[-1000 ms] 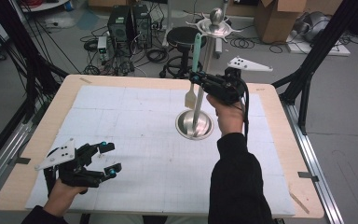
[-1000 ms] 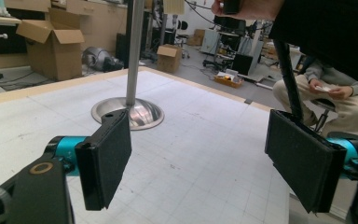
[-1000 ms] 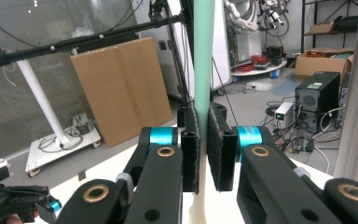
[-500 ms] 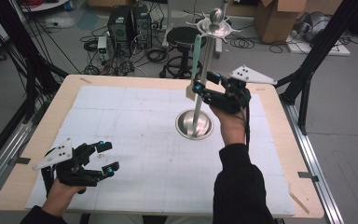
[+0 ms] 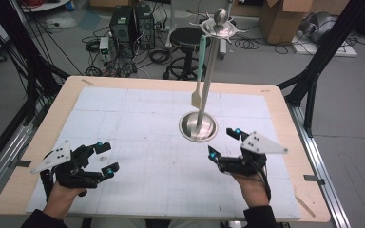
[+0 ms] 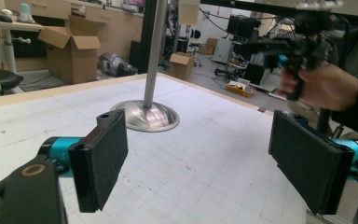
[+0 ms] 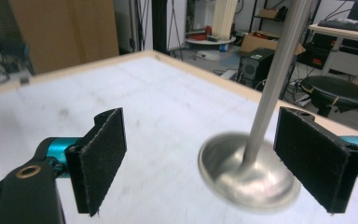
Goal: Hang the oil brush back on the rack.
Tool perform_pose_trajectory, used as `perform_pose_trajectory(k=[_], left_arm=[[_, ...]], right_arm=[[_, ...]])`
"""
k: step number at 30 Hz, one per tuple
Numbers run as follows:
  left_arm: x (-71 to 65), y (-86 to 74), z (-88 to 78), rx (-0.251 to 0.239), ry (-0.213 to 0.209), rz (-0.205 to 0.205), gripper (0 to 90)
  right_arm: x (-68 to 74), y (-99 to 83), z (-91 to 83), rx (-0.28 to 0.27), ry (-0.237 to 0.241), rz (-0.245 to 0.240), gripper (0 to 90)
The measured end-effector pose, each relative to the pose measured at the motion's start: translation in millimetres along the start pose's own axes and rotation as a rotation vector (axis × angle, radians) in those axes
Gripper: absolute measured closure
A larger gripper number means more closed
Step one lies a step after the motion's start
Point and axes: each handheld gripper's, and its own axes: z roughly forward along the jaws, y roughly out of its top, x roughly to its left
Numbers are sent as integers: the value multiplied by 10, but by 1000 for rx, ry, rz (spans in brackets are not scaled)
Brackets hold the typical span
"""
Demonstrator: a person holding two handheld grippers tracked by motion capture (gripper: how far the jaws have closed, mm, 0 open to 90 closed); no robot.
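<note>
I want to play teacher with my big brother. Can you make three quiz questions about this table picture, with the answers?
1. True or false: the spatula is lying flat on the table.
2. What is the right gripper holding? A) the spatula B) the metal stand C) nothing
3. Fill in: the spatula hangs from the stand's ____.

Key: 1. False, it hangs from the stand. 2. C, its fingers are open and empty, like the left gripper. 3. Top.
</note>
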Motion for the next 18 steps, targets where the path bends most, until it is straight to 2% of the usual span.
perform_pose_trajectory(k=[2,3,5,6,7,8,12,14,18], left_arm=[[4,-8,-8,3,8,4,194],[4,-8,-8,3,8,4,193],[9,-11,-10,0,14,0,192],[9,-13,-8,-3,17,-2,191],[8,-14,-6,-5,17,-3,191],[6,-18,-6,-6,20,0,191],[5,-25,-3,-4,21,6,191],[12,-33,3,-3,23,7,191],[8,-41,-2,-1,24,8,191]], right_arm=[[60,-196,-175,-10,-11,7,156],[60,-196,-175,-10,-11,7,156],[77,-302,-282,-17,-28,8,156],[83,-405,-376,-32,-50,33,156],[83,-405,-376,-32,-50,33,156],[63,-483,-439,-38,-60,57,156],[36,-514,-483,-20,-94,56,156],[17,-532,-496,-30,-105,65,156],[16,-539,-507,-25,-109,67,156]])
